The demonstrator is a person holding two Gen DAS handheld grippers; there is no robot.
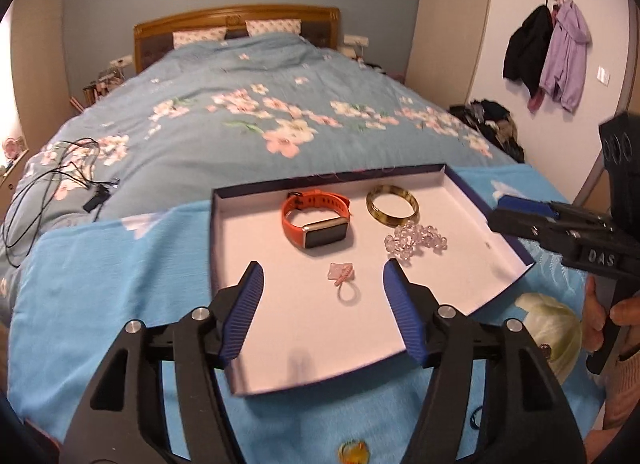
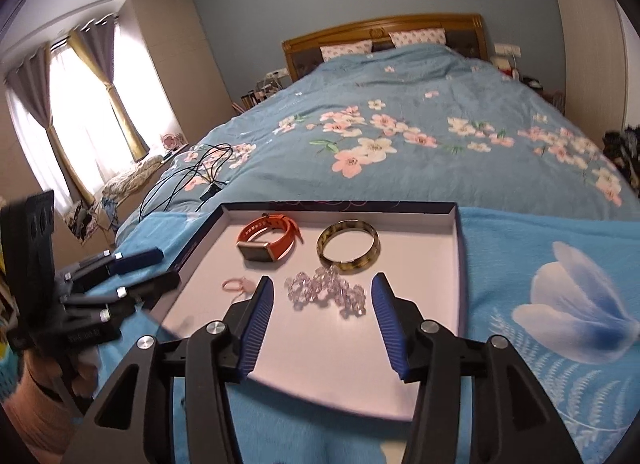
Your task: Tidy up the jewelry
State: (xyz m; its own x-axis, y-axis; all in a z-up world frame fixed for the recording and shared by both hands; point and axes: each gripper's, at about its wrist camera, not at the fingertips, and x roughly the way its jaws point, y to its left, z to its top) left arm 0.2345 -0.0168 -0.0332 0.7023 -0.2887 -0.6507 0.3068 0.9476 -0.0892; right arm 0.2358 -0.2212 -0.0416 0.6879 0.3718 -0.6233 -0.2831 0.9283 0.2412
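A shallow white tray [image 1: 280, 328] [image 2: 452, 248] with dark walls lies on a light blue cloth at the bed's foot. Inside it lie an orange smartwatch [image 1: 316, 219] [image 2: 268, 242], a mottled brown bangle [image 1: 393, 203] [image 2: 348, 248], a clear bead bracelet [image 1: 414, 242] [image 2: 328, 290] and a small pink ring [image 1: 343, 280] [image 2: 236, 284]. My left gripper [image 1: 324, 284] hovers open above the tray's near half, the ring lying on the tray between its fingers, apart from both. My right gripper [image 2: 322, 294] stands open just short of the bead bracelet, touching nothing.
The tray rests on a blue flowered cloth [image 2: 560, 304] over a bed with a floral quilt [image 1: 256, 111]. Black cables [image 1: 60, 179] lie on the quilt at the left. A pale round object [image 1: 554, 328] sits on the cloth right of the tray. Jackets [image 1: 548, 51] hang on the right wall.
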